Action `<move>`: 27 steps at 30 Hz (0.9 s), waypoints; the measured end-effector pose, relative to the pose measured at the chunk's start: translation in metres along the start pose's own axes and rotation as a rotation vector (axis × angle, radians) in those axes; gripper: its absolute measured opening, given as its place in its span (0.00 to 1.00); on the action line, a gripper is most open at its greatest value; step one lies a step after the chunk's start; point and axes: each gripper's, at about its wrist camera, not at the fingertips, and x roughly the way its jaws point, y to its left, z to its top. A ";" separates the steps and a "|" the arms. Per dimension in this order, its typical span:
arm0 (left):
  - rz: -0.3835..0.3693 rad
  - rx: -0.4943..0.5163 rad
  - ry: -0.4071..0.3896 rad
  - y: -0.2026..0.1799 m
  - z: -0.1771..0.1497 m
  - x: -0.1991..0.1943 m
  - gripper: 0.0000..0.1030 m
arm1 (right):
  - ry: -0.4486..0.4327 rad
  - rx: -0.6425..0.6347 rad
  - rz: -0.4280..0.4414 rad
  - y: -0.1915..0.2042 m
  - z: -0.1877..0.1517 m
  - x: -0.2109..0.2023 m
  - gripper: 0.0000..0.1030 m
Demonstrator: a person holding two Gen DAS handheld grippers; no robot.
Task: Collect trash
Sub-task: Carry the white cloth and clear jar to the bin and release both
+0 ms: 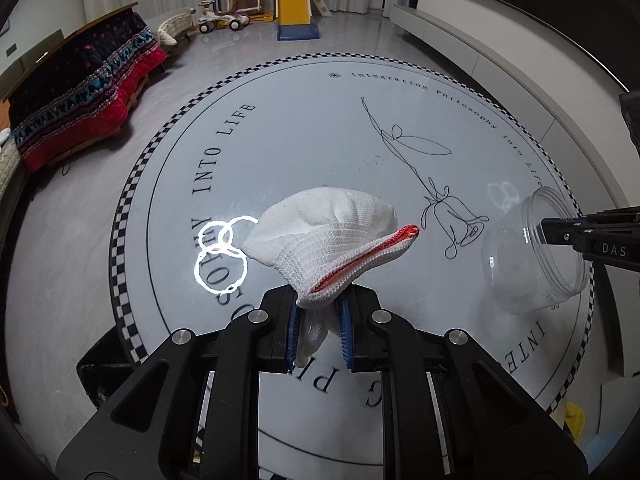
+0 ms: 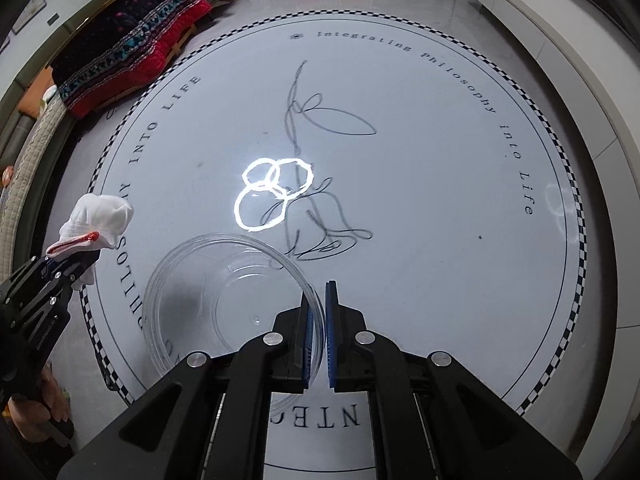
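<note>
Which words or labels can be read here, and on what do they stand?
"Integrating Philosophy into Life": round rug, far edge.
"INTO LIFE": rug, left edge; the rest is cut off or covered.
"DAS": right tool.
Small print on the left tool: too small to read.

A home playroom, big round rug, yellow slide behind it, red-blanket sofa left of it

White knitted cloth glove, ribbed, red-edged cuff; clear, smooth plastic jar, glossy; round tabletop smooth, highly reflective; hand-held gripper matt black plastic, bright metal pins.
</note>
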 end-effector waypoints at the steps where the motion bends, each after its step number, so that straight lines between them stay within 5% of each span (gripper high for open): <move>1: 0.003 -0.007 -0.005 0.005 -0.006 -0.005 0.15 | -0.001 -0.014 0.004 0.008 -0.004 -0.001 0.06; 17: 0.148 -0.198 -0.069 0.132 -0.117 -0.074 0.16 | 0.024 -0.361 0.129 0.211 -0.077 0.003 0.06; 27: 0.258 -0.330 -0.036 0.214 -0.171 -0.087 0.16 | 0.080 -0.540 0.182 0.321 -0.108 0.027 0.06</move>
